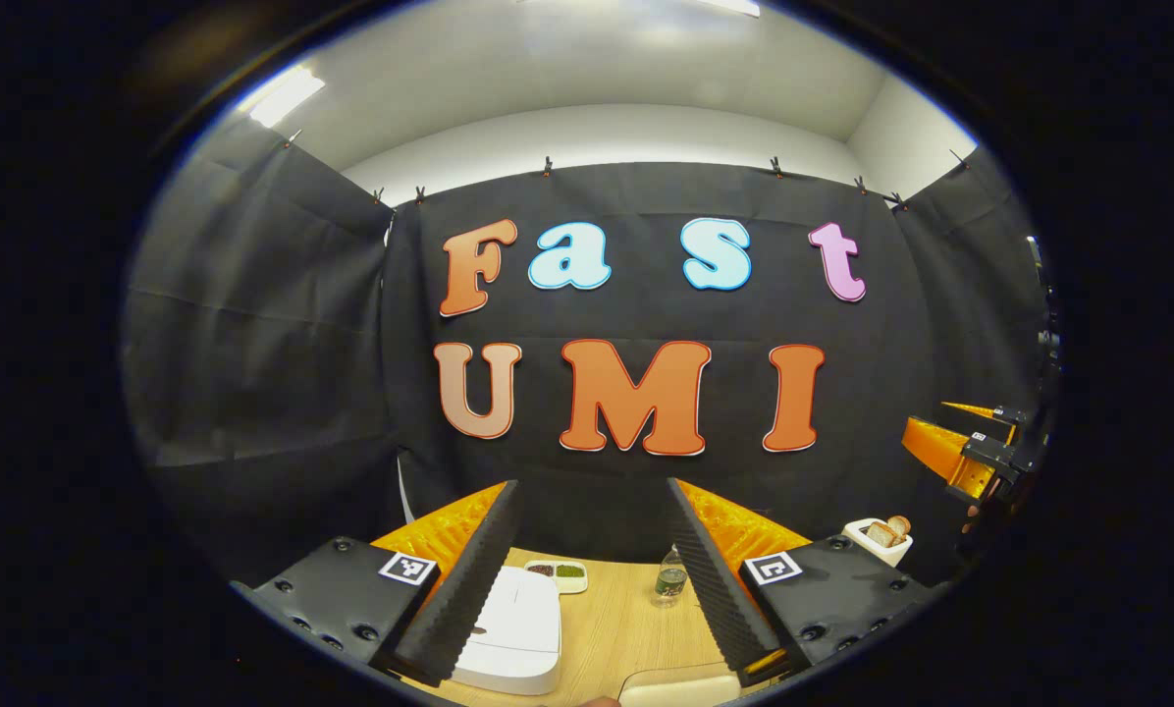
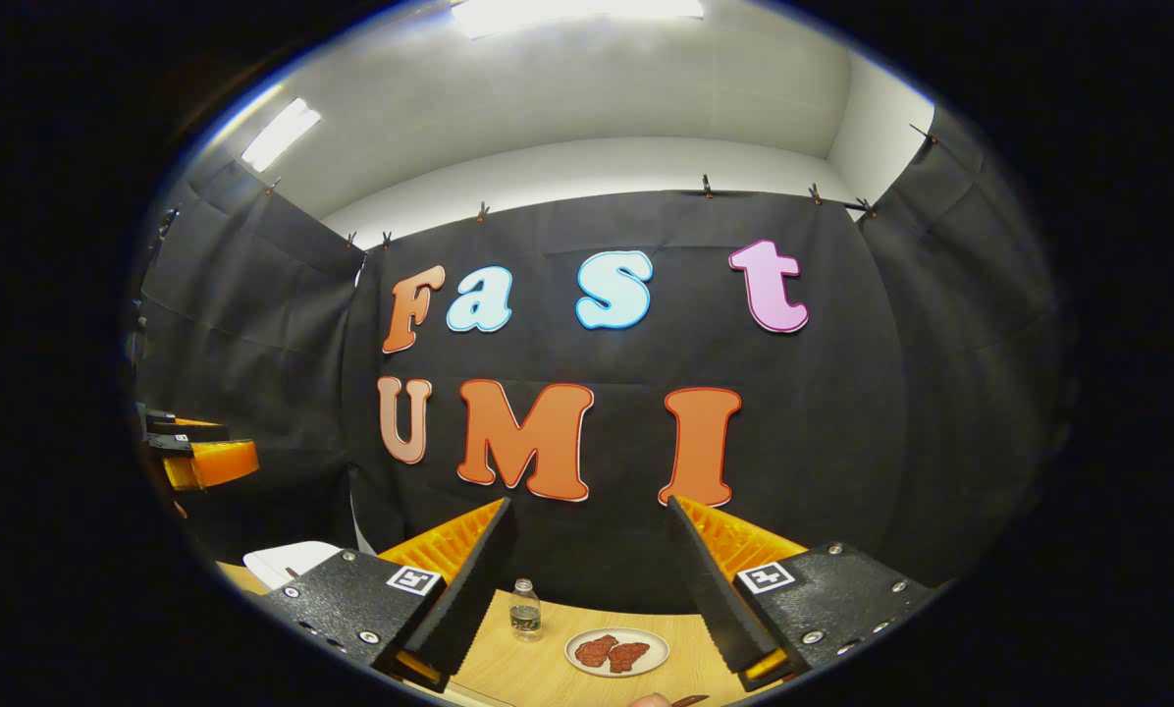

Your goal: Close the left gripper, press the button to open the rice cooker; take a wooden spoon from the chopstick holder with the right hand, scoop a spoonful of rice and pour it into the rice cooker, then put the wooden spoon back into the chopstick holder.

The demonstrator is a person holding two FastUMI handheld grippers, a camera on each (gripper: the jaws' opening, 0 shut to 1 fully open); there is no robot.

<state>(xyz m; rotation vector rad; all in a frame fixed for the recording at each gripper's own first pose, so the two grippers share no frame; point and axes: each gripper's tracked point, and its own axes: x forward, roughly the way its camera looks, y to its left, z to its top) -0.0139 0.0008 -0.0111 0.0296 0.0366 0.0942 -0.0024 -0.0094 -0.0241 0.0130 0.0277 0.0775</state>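
My left gripper (image 1: 593,483) is held up over the wooden table (image 1: 612,628), open, with nothing between its fingers. Below and between them lies the white rice cooker (image 1: 508,628), its lid down. My right gripper (image 2: 589,501) is also open and empty, raised above the table (image 2: 499,668). The rice cooker (image 2: 288,565) shows as a white shape at the lower left of the right gripper view. Each gripper appears off to the side in the other's view: the right gripper (image 1: 926,420) at the far right, the left gripper (image 2: 239,440) at the far left.
A small divided dish of grains (image 1: 558,574) sits behind the cooker. A water bottle (image 1: 670,579) (image 2: 523,609) stands mid-table. A white toaster with bread (image 1: 881,538) is at the right. A plate of reddish food (image 2: 616,651) lies near the bottle. A pale object (image 1: 680,687) shows at the bottom edge.
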